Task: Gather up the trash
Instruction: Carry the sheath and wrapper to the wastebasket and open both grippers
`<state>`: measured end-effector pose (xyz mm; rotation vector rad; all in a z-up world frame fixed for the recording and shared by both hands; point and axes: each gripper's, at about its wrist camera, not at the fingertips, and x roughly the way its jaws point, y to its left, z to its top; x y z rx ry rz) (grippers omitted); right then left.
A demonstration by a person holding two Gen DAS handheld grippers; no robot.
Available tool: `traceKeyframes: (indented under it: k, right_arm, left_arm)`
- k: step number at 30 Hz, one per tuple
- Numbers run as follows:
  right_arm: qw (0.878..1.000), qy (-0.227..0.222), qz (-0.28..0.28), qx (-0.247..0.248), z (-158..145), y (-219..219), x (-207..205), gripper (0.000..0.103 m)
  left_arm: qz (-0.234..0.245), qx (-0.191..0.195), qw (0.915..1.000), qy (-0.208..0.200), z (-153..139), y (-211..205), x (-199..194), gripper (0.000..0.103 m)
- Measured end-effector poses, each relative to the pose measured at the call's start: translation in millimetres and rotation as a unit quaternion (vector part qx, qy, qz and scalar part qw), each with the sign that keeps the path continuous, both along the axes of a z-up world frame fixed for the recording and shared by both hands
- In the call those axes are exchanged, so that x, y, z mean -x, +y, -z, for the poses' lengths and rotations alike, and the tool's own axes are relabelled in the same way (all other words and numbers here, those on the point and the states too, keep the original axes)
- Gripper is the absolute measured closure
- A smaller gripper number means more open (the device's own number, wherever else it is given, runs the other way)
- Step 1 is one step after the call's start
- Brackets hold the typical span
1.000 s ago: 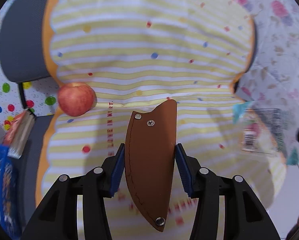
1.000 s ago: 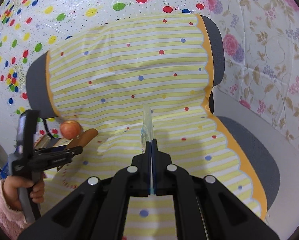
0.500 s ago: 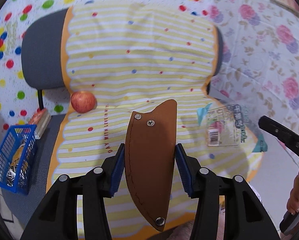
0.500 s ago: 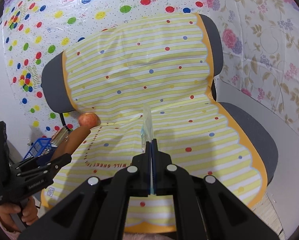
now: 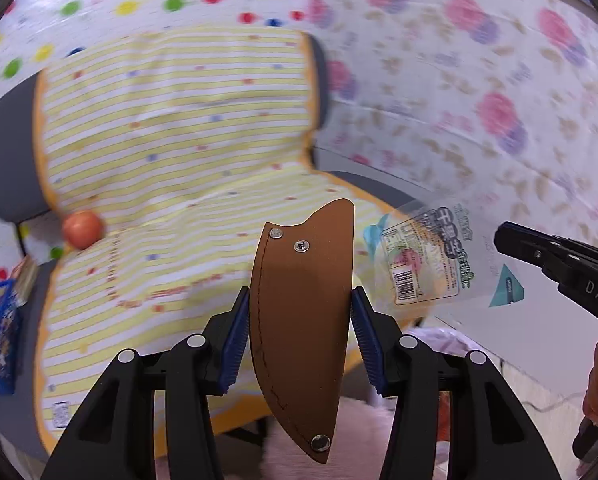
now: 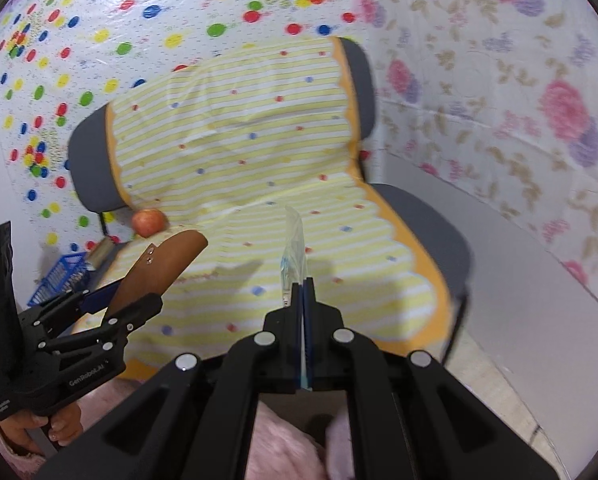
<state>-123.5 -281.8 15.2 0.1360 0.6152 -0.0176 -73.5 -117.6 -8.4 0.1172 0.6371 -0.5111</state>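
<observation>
Gripping one piece each, both grippers hang above the near edge of the chair seat, which fits a haul being carried off rather than set down. The left gripper (image 5: pixel 299 344) is clamped on a brown leather sheath (image 5: pixel 303 320), its blue pads squeezing the flat sides at mid-length so the riveted mouth points away and the tip hangs toward the person; held that way it should not pivot. The right gripper (image 6: pixel 303 308) is fully pinched on a clear plastic wrapper (image 5: pixel 423 264), caught by one edge, so the wrapper stands edge-on in its own view and hangs broadside in the left view. An apple (image 6: pixel 149 222) lies on the striped yellow cover (image 6: pixel 239 140) at the far left of the seat, beside a blue basket (image 6: pixel 59 276) further left; whether it counts as trash I cannot tell. The wrapper carries a barcode and bold characters too blurred to read. The left gripper's body reads "GenRobot.AI" and the right one shows "DAS". Red lettering on the cover is smeared beyond reading.
</observation>
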Motion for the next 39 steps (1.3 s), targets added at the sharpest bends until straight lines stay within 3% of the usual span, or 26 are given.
traceKeyframes:
  k: [14, 23, 30, 32, 34, 39]
  right_arm:
    - [0.991, 0.040, 0.126, 0.023, 22, -59, 81, 0.102]
    - [0.981, 0.081, 0.175, 0.024, 52, -92, 104, 0.101]
    - [0.977, 0.115, 0.177, 0.016, 82, -109, 85, 0.101]
    - [0.977, 0.120, 0.176, 0.013, 89, -111, 79, 0.101]
    - [0.976, 0.126, 0.177, 0.010, 97, -114, 73, 0.101]
    - [0.975, 0.134, 0.178, -0.009, 105, -117, 69, 0.080]
  left_arm:
    - [0.124, -0.006, 0.9920, 0.023, 27, -88, 37, 0.053]
    - [0.175, -0.037, 0.9829, 0.044, 54, -135, 42, 0.052]
    - [0.181, -0.053, 0.9787, 0.079, 71, -159, 25, 0.050]
    - [0.182, -0.057, 0.9780, 0.084, 74, -163, 20, 0.035]
    - [0.176, -0.062, 0.9792, 0.080, 75, -164, 16, 0.030]
    - [0.150, -0.053, 0.9841, 0.078, 67, -146, 9, 0.030]
